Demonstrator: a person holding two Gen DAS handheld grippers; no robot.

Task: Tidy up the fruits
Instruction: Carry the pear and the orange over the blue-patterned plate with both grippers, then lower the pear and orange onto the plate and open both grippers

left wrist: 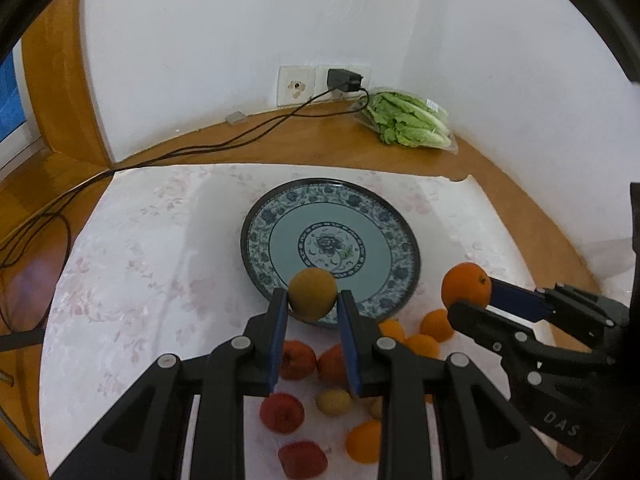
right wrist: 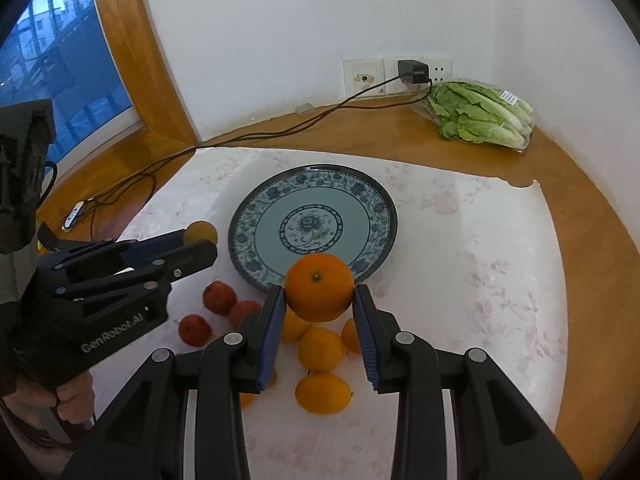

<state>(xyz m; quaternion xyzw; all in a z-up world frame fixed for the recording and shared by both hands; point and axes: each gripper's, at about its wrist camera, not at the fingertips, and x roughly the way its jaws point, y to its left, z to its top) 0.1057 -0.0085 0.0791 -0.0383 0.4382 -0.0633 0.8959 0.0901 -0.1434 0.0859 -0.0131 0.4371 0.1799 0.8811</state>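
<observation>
Over the plate [left wrist: 404, 240], each hand-held gripper grips fruit: left [left wrist: 313, 300] a brownish, perhaps longan-like ball [left wrist: 312, 294], right [right wrist: 319, 300] an orange [right wrist: 319, 286].

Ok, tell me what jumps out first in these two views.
The blue patterned plate sits empty in the middle of the white cloth. Just short of its near rim, the left gripper holds a brownish round fruit and the right gripper an orange. Loose oranges and red fruits lie scattered on the cloth below them.
</observation>
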